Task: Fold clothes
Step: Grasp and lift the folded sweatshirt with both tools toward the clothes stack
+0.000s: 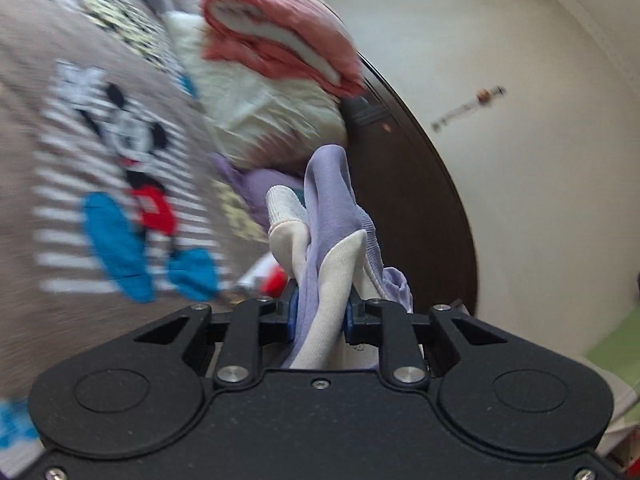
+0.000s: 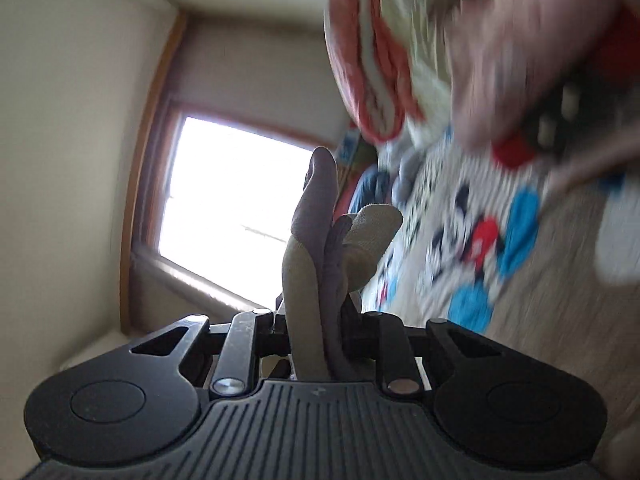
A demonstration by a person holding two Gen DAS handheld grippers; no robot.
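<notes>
We see a beige bedspread printed with cartoon mice, blurred in both views, with a cream wall behind it in the left wrist view and a bright window with a wooden frame in the right wrist view.

The lilac-and-white garment is held up off the bedspread between the two tools. In the left wrist view, the left gripper has its jaws pressed together on a bunch of this cloth, blue pads on either side of it, and the fabric rises out of the pinch in a tall fold of lilac with white ribbed trim beside it. In the right wrist view, the right gripper likewise has its jaws closed on the same garment, which looks greyer here against the window light, a lilac fold standing upright with a pale cuff leaning to its right.

Beyond the held cloth in the left wrist view, a pile of laundry lies on the bedspread: a coral-pink piece with a white lining on top of a cream-white piece. A dark wooden headboard curves between the pile and the wall. The same coral piece appears at the top of the right wrist view. A small red and white object lies on the bedspread just beside the left gripper; we cannot tell what it is.
</notes>
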